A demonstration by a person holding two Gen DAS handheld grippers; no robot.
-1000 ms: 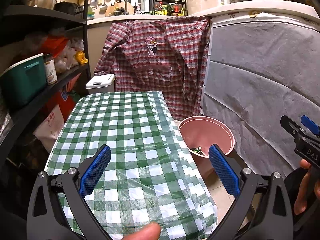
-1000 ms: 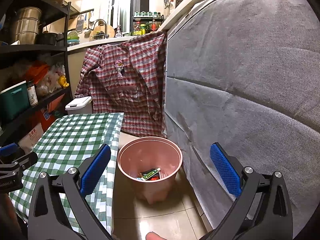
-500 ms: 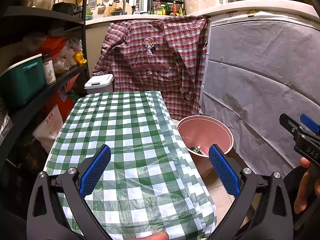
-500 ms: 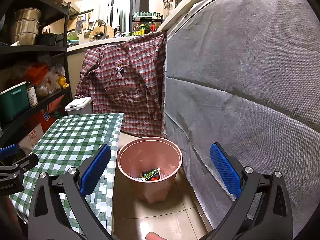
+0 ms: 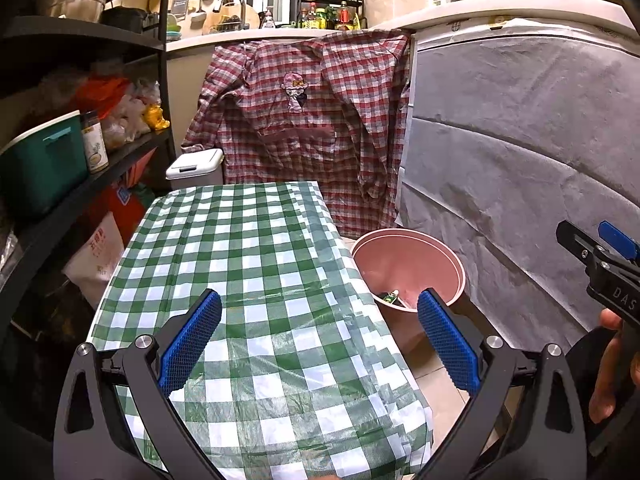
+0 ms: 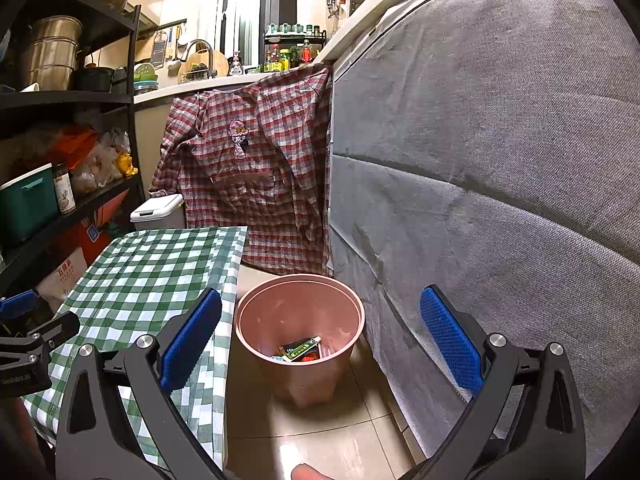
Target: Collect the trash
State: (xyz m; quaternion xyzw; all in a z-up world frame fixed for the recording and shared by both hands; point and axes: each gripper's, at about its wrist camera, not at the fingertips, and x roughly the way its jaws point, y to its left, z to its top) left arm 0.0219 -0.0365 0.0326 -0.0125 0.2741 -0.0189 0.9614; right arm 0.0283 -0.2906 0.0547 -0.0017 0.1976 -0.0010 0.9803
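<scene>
A pink bin (image 6: 300, 324) stands on the tiled floor between the table and a grey-covered wall; inside lie a green tube (image 6: 301, 349) and some red and blue scraps. From the left wrist view the same bin (image 5: 408, 264) shows just right of the table edge. My left gripper (image 5: 320, 336) hovers open over the near end of the green-checked tablecloth (image 5: 240, 264), holding nothing. My right gripper (image 6: 320, 340) is open above the floor, facing the bin, with nothing between its fingers. No loose trash shows on the cloth.
A dark shelf rack (image 5: 60, 152) with a teal box and jars runs along the left. A white lidded bin (image 5: 196, 166) and a hanging plaid shirt (image 5: 304, 120) stand behind the table. The grey fabric wall (image 6: 500, 180) closes the right side.
Both views have shifted only slightly; the left gripper has drifted a little. Both grippers remain open and nothing was picked up or dropped.
</scene>
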